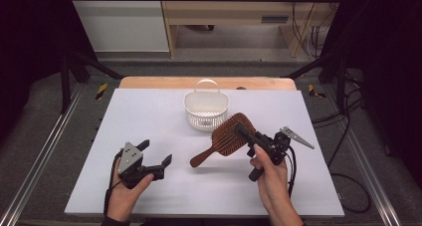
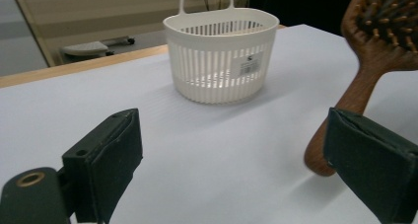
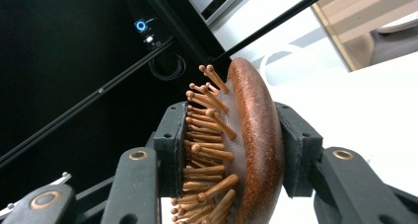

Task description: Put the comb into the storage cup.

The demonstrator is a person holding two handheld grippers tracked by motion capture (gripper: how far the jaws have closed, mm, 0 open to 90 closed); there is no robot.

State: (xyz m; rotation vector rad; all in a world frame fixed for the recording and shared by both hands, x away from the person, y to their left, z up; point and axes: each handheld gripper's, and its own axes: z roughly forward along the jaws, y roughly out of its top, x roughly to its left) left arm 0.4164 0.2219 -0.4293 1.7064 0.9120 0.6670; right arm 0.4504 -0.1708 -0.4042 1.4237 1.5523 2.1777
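White sheet [image 1: 149,116] covers wooden table [image 1: 149,82]; grey floor, dark frame rails, pale cabinets behind. White slotted basket [image 1: 206,110] stands mid-table. Right gripper [image 1: 244,132] clamps wooden hairbrush [image 1: 226,138] by head, handle hanging toward sheet. Left gripper [image 1: 157,153] spread wide, nothing between jaws, near brush handle.

white slatted basket [image 1: 206,110] upright at far middle of white table [image 1: 149,111].
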